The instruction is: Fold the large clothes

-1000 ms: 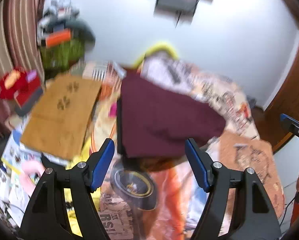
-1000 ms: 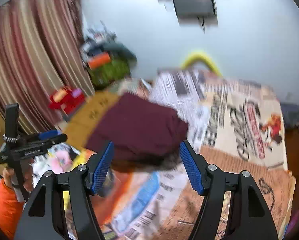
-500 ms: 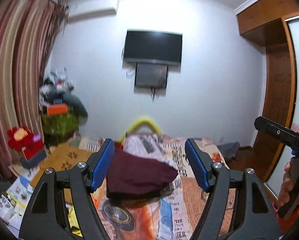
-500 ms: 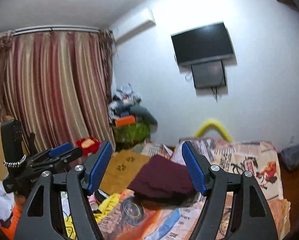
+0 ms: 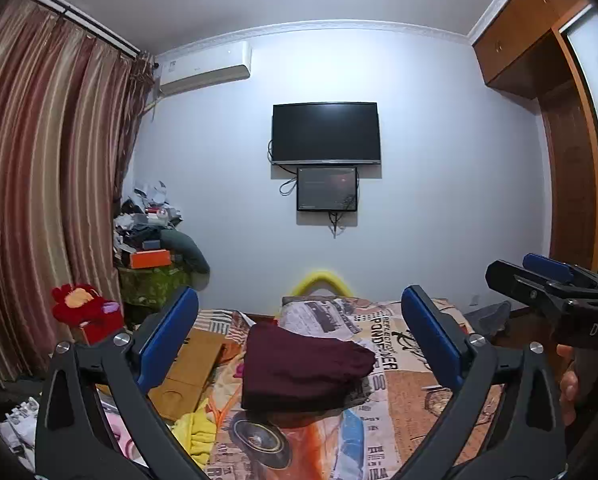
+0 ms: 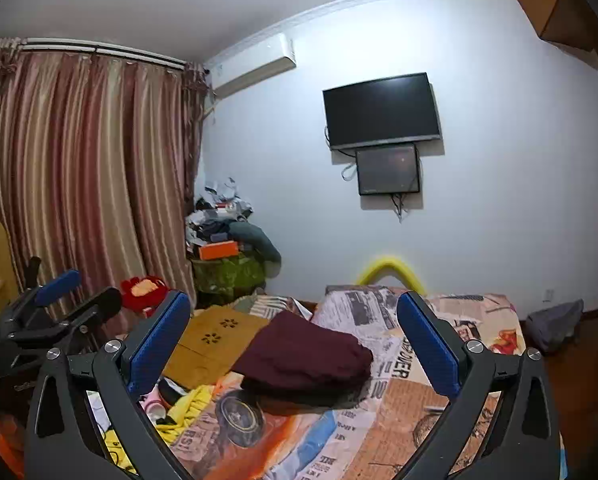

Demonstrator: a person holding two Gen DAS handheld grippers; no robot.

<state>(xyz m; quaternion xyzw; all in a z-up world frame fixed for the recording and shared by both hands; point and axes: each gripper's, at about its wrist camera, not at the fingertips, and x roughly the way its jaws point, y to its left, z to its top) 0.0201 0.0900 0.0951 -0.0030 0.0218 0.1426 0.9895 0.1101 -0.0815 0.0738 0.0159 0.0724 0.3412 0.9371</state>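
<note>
I am opening both grippers (image 5: 299,344) (image 6: 293,344) wide, holding nothing; the folded maroon garment (image 5: 303,364) mid-bed (image 5: 399,412) could slump open.

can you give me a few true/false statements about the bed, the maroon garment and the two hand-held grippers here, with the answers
1. The maroon garment lies folded on the printed bedspread. True.
2. The left hand-held gripper is clamped on the garment. False: its jaws are opening with nothing between them, and the garment lies apart on the bed.
3. The right hand-held gripper holds nothing. True: its jaws are opening, empty.
4. The television is lying on the bed. False: it is mounted on the wall, above a smaller screen.
5. A red plush toy sits on the garment. False: it is off to the left, near the curtain.
</note>
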